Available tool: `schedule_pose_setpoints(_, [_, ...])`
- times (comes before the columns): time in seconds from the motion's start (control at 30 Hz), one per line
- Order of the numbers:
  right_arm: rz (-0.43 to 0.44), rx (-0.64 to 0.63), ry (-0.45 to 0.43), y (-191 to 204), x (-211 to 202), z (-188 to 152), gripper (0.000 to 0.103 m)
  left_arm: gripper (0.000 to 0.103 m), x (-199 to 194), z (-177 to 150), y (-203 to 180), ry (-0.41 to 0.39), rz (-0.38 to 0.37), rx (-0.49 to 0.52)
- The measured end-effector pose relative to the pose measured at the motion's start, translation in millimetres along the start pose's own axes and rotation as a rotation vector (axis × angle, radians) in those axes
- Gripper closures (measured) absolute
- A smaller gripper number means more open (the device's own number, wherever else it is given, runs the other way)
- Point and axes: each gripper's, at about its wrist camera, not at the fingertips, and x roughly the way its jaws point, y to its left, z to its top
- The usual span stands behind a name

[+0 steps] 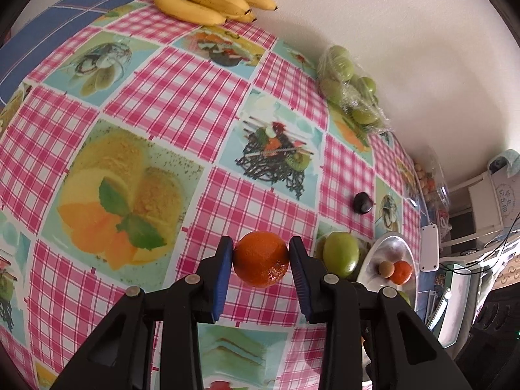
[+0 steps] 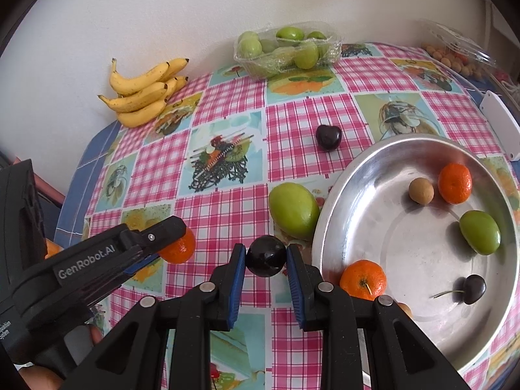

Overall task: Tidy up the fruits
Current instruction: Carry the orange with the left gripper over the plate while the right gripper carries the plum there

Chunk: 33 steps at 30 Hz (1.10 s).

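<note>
L gripper (image 1: 261, 260) clamps mandarin (image 1: 261, 259); R gripper (image 2: 266, 260) clamps cherry (image 2: 266, 260), R cam only.

You have a table under a pink-checked cloth (image 2: 299, 120) with printed dessert squares; against the wall lie a banana bunch (image 2: 146, 91) and a clear punnet of green fruit (image 2: 286, 48); a dark cherry (image 2: 329, 137) sits alone mid-cloth; a loose green fruit (image 2: 292, 209) rests just beside the metal bowl (image 2: 364, 175); a white flat device (image 2: 500, 123) lies beyond the bowl.
</note>
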Motion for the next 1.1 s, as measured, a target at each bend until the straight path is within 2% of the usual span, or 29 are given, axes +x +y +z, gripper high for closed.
schedule_pose_setpoints(0.27, [0.014, 0.013, -0.031, -2, -14, 3, 0.076, 0.066, -13, 1, -6, -0.035, -0.018, 0.016])
schedule_pose_setpoints(0.5, [0.008, 0.066, -0.040, -24, -18, 6, 0.076, 0.066, -16, -5, -28, -0.039, -0.035, 0.068])
schedule_pose_setpoints(1.1, [-0.102, 0.302, -0.087, -135, -51, 5, 0.076, 0.066, 4, -50, -109, 0.026, -0.066, 0.301])
